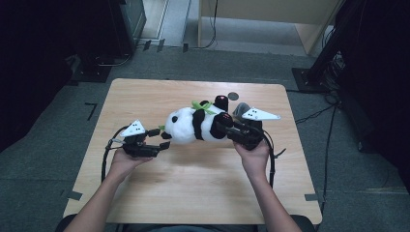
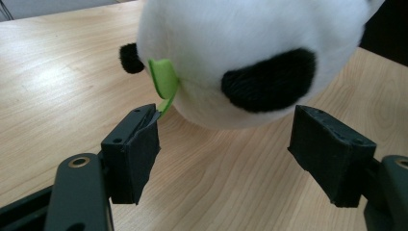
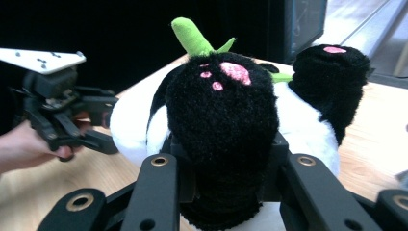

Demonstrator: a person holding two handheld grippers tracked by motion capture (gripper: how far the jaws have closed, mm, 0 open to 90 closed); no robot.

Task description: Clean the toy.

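Observation:
A black-and-white panda plush (image 1: 186, 126) lies on its side across the middle of the wooden table (image 1: 193, 179), head to the left and feet to the right, with green leaves (image 1: 203, 106) at its neck. My right gripper (image 1: 227, 129) is shut on one black foot (image 3: 223, 110), which has pink paw marks; the other foot (image 3: 329, 72) sticks up beside it. My left gripper (image 1: 162, 138) stands open just in front of the head (image 2: 250, 53), jaws wide apart. One pad (image 2: 137, 144) touches a green leaf (image 2: 163, 79).
A small dark disc (image 1: 233, 95) lies near the table's far edge, and a grey object (image 1: 240, 109) sits behind the right gripper. Bare wood stretches in front of the hands. Cables and black stands surround the table on the floor.

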